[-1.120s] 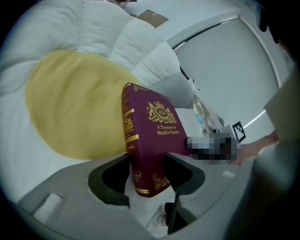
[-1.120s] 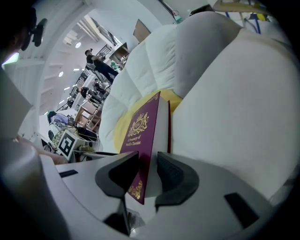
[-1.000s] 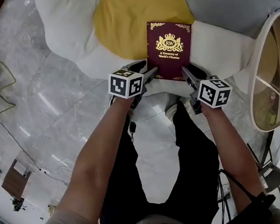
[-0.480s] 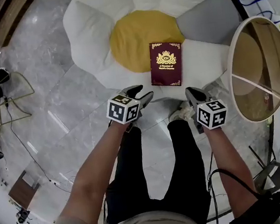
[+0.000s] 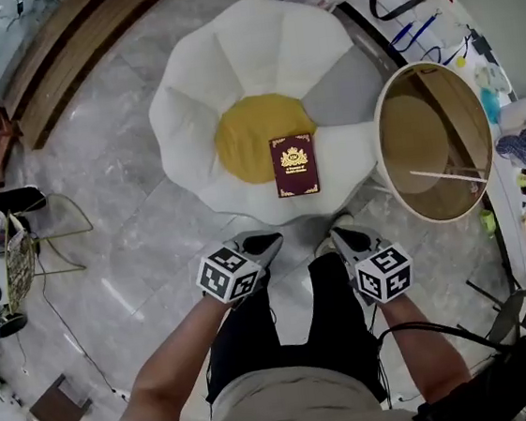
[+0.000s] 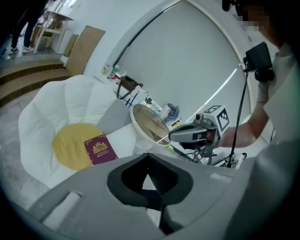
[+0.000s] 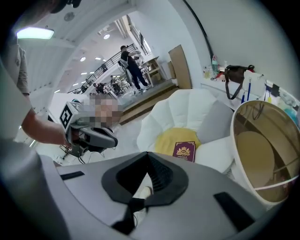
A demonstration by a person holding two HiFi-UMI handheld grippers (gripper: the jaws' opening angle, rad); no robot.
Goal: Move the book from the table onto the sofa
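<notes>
Book (image 5: 295, 164) sits near the sofa's (image 5: 254, 45) 6 o'clock edge, left gripper (image 5: 259, 245) and right gripper (image 5: 346, 240) jaws pinched together on nothing, so a bump might slide it off.

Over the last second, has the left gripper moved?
Yes. The left gripper let go and pulled back from the book, which lies on the sofa.
</notes>
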